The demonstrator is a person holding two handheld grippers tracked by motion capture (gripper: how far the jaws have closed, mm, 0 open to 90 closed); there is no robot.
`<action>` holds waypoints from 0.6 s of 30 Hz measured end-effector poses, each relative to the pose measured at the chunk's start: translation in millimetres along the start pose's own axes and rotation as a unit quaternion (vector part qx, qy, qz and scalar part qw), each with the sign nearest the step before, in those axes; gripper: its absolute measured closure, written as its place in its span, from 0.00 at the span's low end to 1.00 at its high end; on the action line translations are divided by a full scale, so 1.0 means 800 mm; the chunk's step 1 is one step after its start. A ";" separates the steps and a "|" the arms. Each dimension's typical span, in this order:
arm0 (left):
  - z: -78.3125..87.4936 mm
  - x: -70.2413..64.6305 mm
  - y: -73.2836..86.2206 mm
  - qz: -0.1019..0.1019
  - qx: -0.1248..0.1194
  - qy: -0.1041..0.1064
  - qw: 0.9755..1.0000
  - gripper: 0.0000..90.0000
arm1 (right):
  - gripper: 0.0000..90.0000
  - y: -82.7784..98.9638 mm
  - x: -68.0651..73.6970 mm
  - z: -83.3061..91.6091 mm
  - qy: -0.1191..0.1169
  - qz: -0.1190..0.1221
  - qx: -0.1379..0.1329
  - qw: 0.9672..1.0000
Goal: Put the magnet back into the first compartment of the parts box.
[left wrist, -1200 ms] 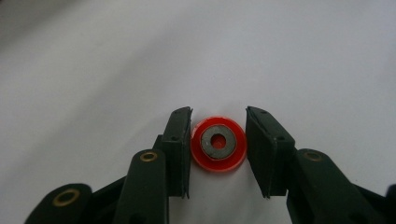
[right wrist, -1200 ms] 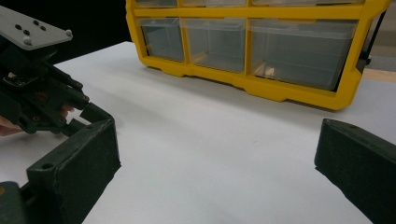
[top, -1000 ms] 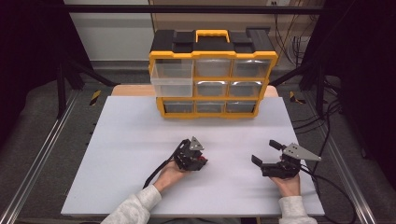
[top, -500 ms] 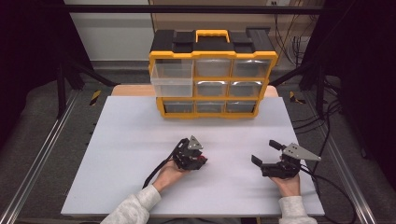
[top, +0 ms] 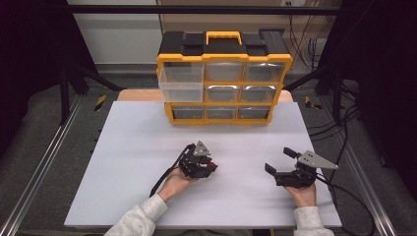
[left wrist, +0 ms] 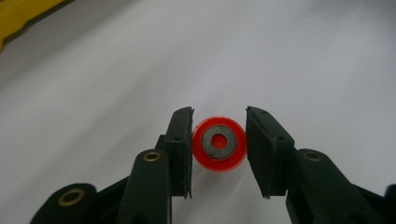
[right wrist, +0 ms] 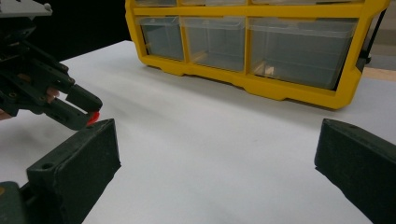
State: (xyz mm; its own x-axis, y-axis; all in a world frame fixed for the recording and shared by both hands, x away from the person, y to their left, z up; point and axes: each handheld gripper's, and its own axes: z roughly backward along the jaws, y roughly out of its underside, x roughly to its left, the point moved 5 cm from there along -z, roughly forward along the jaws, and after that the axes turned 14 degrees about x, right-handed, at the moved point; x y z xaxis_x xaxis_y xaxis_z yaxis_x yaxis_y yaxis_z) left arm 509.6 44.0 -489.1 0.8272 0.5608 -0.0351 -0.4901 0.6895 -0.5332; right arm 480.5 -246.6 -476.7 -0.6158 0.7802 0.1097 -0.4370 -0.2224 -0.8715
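Gripping a small red wheel between the left jaws

Sitting on the white table (top: 128, 162), a small red wheel (left wrist: 218, 143) with a grey metal hub lies between the jaws of the left gripper (left wrist: 219, 151). In the left gripper view the left jaw seems to touch the wheel's rim, while a thin sliver of table shows between the rim and the right jaw, so I judge the jaws nearly closed around it but not yet clamping; whether there is any real squeeze I cannot tell. In the high view the left gripper (top: 200, 164) sits near the middle of the table's front half, and a speck of red shows at its tip.

The right gripper (top: 281, 167) rests well apart on the right side of the table with its jaws spread wide and nothing between them. In its own view those two black jaws frame bare table, with the left gripper (right wrist: 86, 112) and its red speck off to the side.

At the back stands a yellow drawer cabinet (top: 223, 81) with clear drawers; the upper left drawer (top: 181, 83) is pulled out toward the front.

The wheel looks light, hard and smooth, probably plastic around a metal core. Being round, it could roll or squirt sideways if pinched off-centre. The safest hold, to my eye, is straight across its widest part, with the flat jaw faces square on opposite sides of the rim and the squeeze gentle.
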 end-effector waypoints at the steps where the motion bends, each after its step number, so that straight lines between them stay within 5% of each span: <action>1: 0.002 0.000 0.000 0.001 -0.002 0.001 1.000 0.69 | 0.00 0.000 0.000 0.000 -0.001 0.000 0.001 1.000; 18: 0.042 0.008 -0.005 0.013 -0.039 0.004 0.999 0.69 | 0.00 0.000 0.000 -0.001 -0.001 -0.002 0.002 1.000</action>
State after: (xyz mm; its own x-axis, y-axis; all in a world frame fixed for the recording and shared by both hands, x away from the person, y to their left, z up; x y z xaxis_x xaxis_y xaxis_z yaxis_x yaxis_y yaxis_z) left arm 507.4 60.2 -458.6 0.8169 0.5739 -0.0571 -0.4889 0.6366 -0.5965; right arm 480.6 -246.4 -477.2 -0.6153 0.7800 0.1137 -0.4424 -0.2223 -0.8688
